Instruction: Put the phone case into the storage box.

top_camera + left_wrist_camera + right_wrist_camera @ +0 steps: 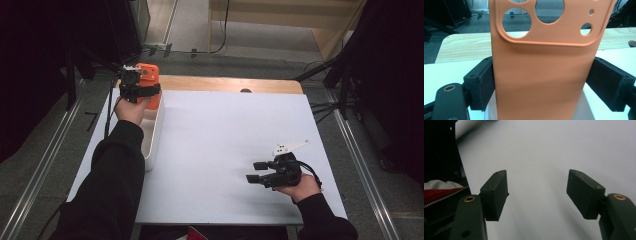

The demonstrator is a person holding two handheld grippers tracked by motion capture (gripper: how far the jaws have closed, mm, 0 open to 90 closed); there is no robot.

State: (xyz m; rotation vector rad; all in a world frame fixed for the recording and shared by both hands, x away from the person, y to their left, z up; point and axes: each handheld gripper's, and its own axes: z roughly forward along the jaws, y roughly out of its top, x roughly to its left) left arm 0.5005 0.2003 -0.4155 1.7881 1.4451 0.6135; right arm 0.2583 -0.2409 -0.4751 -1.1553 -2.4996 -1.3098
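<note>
An orange phone case (541, 65) with round camera cut-outs stands upright between the two black pads of my left gripper (539, 82), which is shut on its sides. From above, that gripper (137, 89) holds the orange case (149, 75) over the far end of a white tray (153, 135) at the table's left edge. My right gripper (256, 172) hovers low over the white table near the front right. Its jaws stand wide apart with nothing between them, and its own camera looks down past the gripper (536, 190) at bare white surface.
The white sheet (225, 150) covers most of the table, with a strip of wood (230, 84) showing along the far edge. Stands and cables crowd the dark floor at both sides. A red and white garment (439, 191) lies past the table's near edge.
</note>
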